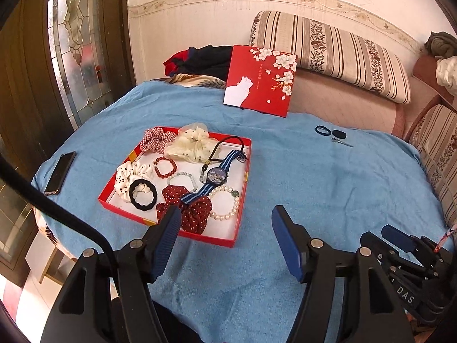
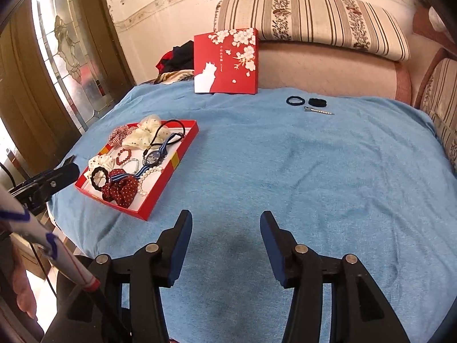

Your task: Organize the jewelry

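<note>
A shallow red box [image 1: 242, 197] [image 2: 168, 174] lies on the blue cloth and holds scrunchies, bead bracelets, a pearl bracelet [image 1: 228, 203], a striped-strap watch [image 1: 217, 175] and a black hair tie [image 1: 142, 191]. Outside the box, at the far right, lie a dark blue hair tie [image 1: 322, 130] [image 2: 295, 100], a small black scrunchie [image 1: 339, 135] [image 2: 317, 102] and a silver hair clip [image 1: 342, 142] [image 2: 319, 111]. My left gripper [image 1: 227, 220] is open and empty, just in front of the box. My right gripper [image 2: 225, 221] is open and empty above bare cloth.
The red box lid [image 1: 261, 81] [image 2: 227, 61] with a white cat leans at the table's far edge. A phone [image 1: 60, 172] lies left of the box. A striped cushion [image 1: 331, 48] and sofa stand behind. A glass door [image 1: 77, 43] is at the left.
</note>
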### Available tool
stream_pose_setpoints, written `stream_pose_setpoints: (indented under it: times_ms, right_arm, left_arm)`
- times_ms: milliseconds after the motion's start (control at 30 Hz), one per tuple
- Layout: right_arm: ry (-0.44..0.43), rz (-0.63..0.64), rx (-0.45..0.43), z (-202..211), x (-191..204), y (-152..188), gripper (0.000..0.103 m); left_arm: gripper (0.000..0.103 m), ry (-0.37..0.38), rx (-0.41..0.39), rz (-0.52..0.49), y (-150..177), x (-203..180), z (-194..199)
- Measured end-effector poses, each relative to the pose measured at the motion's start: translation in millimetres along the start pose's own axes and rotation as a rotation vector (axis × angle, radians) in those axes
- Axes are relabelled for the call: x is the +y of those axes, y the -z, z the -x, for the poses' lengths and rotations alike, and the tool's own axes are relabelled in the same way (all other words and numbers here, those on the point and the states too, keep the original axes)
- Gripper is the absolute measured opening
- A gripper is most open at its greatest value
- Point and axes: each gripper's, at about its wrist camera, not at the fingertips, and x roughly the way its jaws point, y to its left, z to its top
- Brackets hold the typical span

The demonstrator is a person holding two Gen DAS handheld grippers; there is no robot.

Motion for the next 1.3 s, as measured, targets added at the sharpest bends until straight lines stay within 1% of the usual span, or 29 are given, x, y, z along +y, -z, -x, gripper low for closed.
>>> stream_pose_setpoints:
  times_ms: [200, 433, 733, 933, 1000, 1033, 1067, 1100, 1133, 1233, 1267, 1300]
  right_arm:
    - [0.013, 0.034, -0.005, 1, 12, 1, 0.057]
    - [0.015, 0.052, 0.008, -3, 21, 2, 0.058]
    - [0.021, 0.069, 0.023, -8, 31, 3, 0.059]
    - [0.024, 0.063, 0.028, -10, 32, 4, 0.059]
    - [0.025, 0.063, 0.028, -10, 33, 4, 0.059]
    - [0.026, 0.063, 0.027, -10, 33, 4, 0.059]
    - [0.027, 0.066, 0.025, -10, 33, 4, 0.059]
    - [0.027, 0.066, 0.024, -10, 33, 4, 0.059]
    - [0.027, 0.069, 0.022, -10, 34, 4, 0.059]
    - [0.029, 0.077, 0.009, -6, 37, 4, 0.059]
    - [0.029, 0.079, 0.003, -5, 38, 4, 0.059]
    - [0.029, 0.078, 0.0, -4, 39, 4, 0.06]
  left_arm:
    - [0.066, -0.012, 0.014, 0.007, 3, 4, -4]
    - [0.066, -0.036, 0.033, 0.014, 8, 12, -11]
    - [0.066, -0.049, 0.052, 0.028, 12, 20, -18]
    - [0.066, -0.068, 0.04, 0.025, 12, 19, -17]
    - [0.066, -0.098, 0.012, 0.022, 13, 17, -13]
    - [0.069, -0.119, -0.007, 0.019, 12, 17, -11]
    - [0.075, -0.141, -0.03, 0.017, 12, 16, -7]
    - [0.077, -0.178, -0.071, 0.015, 12, 15, -1]
    - [0.082, -0.203, -0.104, 0.016, 11, 14, 4]
    - [0.097, -0.3, -0.237, 0.028, 8, 14, 27]
    - [0.1, -0.328, -0.286, 0.03, 8, 13, 36]
    - [0.101, -0.353, -0.321, 0.033, 7, 13, 44]
